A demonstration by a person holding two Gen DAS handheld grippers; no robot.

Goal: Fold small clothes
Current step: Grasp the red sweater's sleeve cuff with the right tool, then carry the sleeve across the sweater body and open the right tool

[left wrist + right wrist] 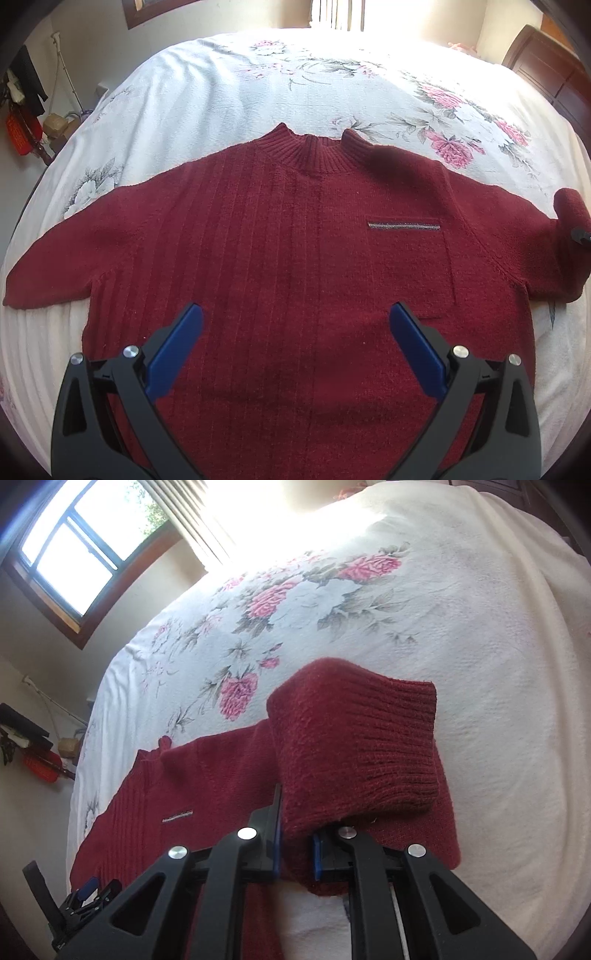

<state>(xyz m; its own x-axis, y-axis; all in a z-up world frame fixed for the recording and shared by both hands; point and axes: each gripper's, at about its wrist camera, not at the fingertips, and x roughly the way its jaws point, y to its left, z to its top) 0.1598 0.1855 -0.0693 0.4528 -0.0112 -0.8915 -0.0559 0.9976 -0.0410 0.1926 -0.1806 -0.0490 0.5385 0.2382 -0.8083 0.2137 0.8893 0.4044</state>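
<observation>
1. The right gripper [297, 843] has its jaws pressed onto the ribbed cuff of the sweater's sleeve [354, 746], which stands lifted and folded over ahead of the fingers.
2. The left gripper [295, 317] hovers with jaws spread wide above the lower body of the sweater [295, 240], touching nothing.
3. There is one dark red sweater, lying flat and face up on the bedspread [221, 92], collar away from the left jaws, with one chest pocket trim [404, 226]; no readable writing shows.
4. Beyond the collar the floral bedspread lies open, while the far sleeve end nearly reaches the bed's edge.
</observation>
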